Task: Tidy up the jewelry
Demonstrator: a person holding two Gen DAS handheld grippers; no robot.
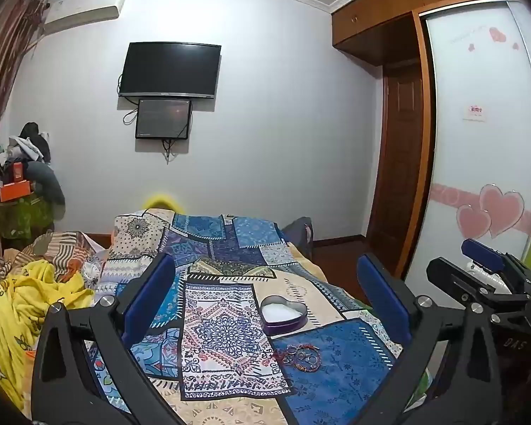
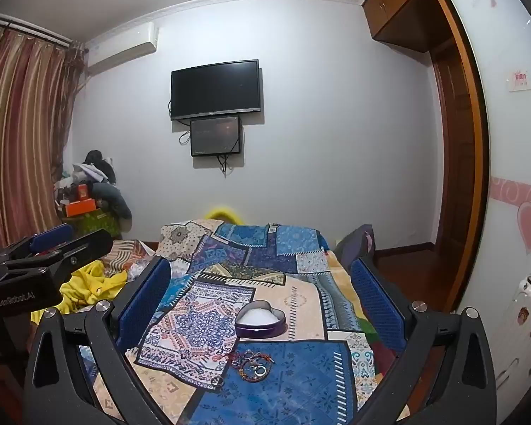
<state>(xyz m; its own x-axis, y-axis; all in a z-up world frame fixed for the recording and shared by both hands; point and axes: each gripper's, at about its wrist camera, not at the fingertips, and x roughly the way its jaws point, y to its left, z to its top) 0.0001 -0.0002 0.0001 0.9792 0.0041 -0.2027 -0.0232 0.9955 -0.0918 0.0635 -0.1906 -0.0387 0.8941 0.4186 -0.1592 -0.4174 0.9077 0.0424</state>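
A small heap of jewelry (image 1: pixel 301 354), red braided bracelets and metal rings, lies on a blue patch of the bedspread; it also shows in the right wrist view (image 2: pixel 253 364). Just beyond it sits an open heart-shaped purple tin (image 1: pixel 284 315) with white lining, seen too in the right wrist view (image 2: pixel 261 319). My left gripper (image 1: pixel 265 297) is open and empty, held above the bed short of the jewelry. My right gripper (image 2: pixel 262 294) is open and empty at about the same distance. Each gripper shows at the edge of the other's view.
The patchwork bedspread (image 1: pixel 226 322) covers the bed. Yellow crumpled cloth (image 1: pixel 28 297) lies at the left. A TV (image 1: pixel 170 69) hangs on the far wall. A wardrobe with sliding doors (image 1: pixel 478 141) and a wooden door stand to the right. A white cabinet (image 2: pixel 524 333) is at right.
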